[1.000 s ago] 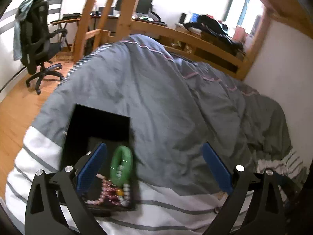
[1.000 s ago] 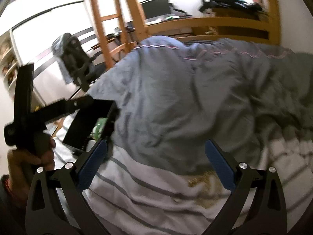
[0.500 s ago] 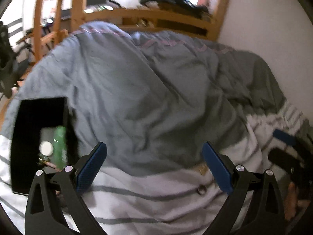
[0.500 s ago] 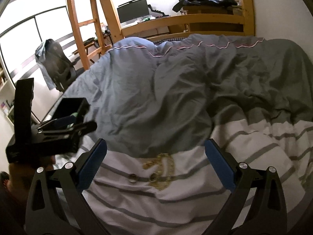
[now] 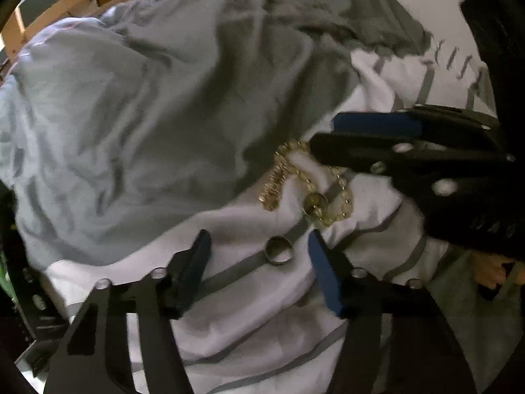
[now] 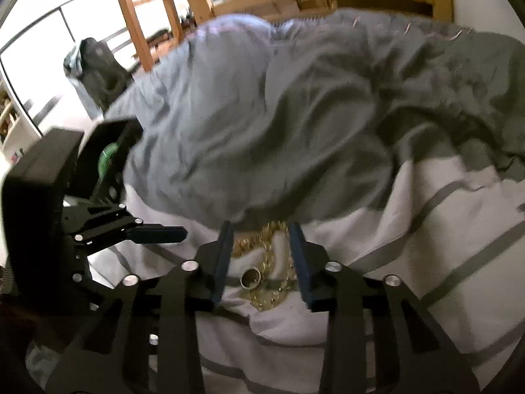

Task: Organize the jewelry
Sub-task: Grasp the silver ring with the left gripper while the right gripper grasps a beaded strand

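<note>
Two grippers lean down over the bed at once, each with its jaws just drawn in from wide. Biggest in view, the grey duvet [image 5: 147, 115] bunches over a white striped sheet [image 5: 262, 344]; a black jewelry box [image 6: 108, 151] with something green inside sits open at about nine o'clock of the loose pieces in the right wrist view. On the sheet lies a gold chain [image 5: 295, 177], heaped just at the duvet's edge: I judge it limp, light and prone to slip and tangle, best pinched across a bunched part, not a single strand. The right gripper [image 6: 261, 252] straddles that heap, jaws narrowed but pads not yet pressing, with a small gold ring [image 6: 251, 277] also lying between them. At about seven o'clock of the chain, near but apart from it, a plain silver ring [image 5: 279, 250] rests on a grey stripe; stiff, smooth and tiny, it probably wants a pinch across its rim, and the soft bedding may let it sink. The left gripper [image 5: 259, 256] brackets it at half width without touching. Both tools point steeply downward, the right reaching in from three o'clock in the left wrist view.
</note>
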A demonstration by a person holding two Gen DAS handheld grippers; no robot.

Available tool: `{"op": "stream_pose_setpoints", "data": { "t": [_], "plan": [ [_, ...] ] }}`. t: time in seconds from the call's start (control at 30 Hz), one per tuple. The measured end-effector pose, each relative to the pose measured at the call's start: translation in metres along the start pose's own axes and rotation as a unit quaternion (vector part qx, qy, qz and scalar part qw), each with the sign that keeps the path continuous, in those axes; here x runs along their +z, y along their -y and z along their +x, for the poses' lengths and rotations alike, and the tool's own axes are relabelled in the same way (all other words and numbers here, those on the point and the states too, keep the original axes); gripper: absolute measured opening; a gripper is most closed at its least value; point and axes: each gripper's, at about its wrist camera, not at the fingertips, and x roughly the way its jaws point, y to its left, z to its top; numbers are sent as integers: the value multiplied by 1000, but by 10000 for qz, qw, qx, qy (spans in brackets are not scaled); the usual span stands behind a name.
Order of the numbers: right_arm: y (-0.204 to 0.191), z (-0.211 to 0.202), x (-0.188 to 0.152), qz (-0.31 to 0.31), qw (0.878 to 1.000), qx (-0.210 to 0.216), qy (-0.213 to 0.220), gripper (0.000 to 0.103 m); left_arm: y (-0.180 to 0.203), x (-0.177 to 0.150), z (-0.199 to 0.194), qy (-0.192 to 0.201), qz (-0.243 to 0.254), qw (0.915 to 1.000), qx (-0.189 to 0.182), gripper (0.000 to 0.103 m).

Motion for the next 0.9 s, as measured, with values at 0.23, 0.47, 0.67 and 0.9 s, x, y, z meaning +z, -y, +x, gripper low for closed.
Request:
{"op": "stream_pose_setpoints", "data": {
  "t": [0.23,0.47,0.67,0.9],
  "plan": [
    [12,30,-10,246,9984,-191,-482,22,-3,0,15,-244,-110,9996,80,36],
    [9,14,-8,212,9995,-223,-45,8,-18,0,-3,-43,-373,9993,-23,19],
    [12,-14,2,308,9973,-32,672,8,-32,4,-21,313,-687,9971,126,19],
    [13,-26,6,403,9938,132,1030,8,-38,6,-29,547,-805,9950,221,19]
  ]
}}
